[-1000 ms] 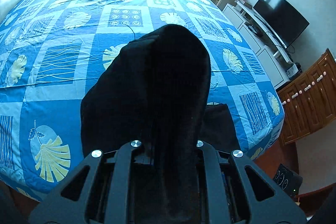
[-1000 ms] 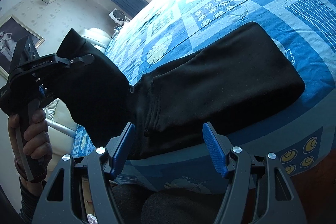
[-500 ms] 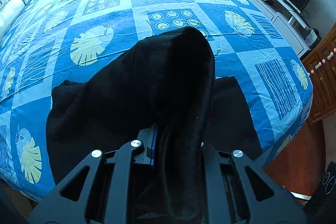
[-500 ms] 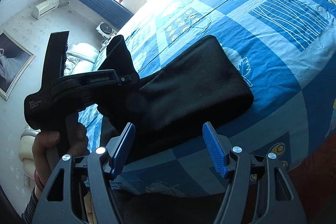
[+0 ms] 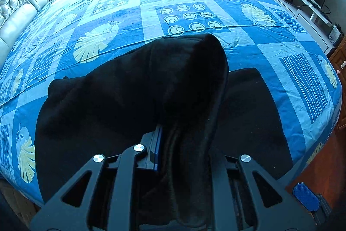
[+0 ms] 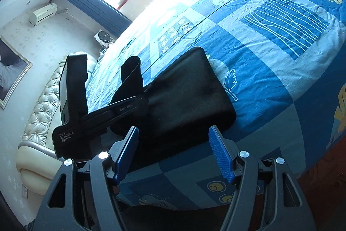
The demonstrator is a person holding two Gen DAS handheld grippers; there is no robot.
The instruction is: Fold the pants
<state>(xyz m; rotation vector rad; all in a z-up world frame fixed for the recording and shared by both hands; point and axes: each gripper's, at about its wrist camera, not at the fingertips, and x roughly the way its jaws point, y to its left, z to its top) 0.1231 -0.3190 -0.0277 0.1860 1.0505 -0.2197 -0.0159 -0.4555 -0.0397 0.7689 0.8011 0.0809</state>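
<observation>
The left gripper [image 5: 173, 144], jaws clamped narrow on a bunched end of the black pants [image 6: 186, 96], is carrying that end lower and further over the rest of the garment than a second ago; the cloth is now draping close above the flat part. The pants are lying near the edge of the bed [image 6: 270, 53], on its blue patterned sheet. The right gripper [image 6: 175, 153] is hovering at that near edge, jaws wide and empty. The fold is judged close to lay-down.
</observation>
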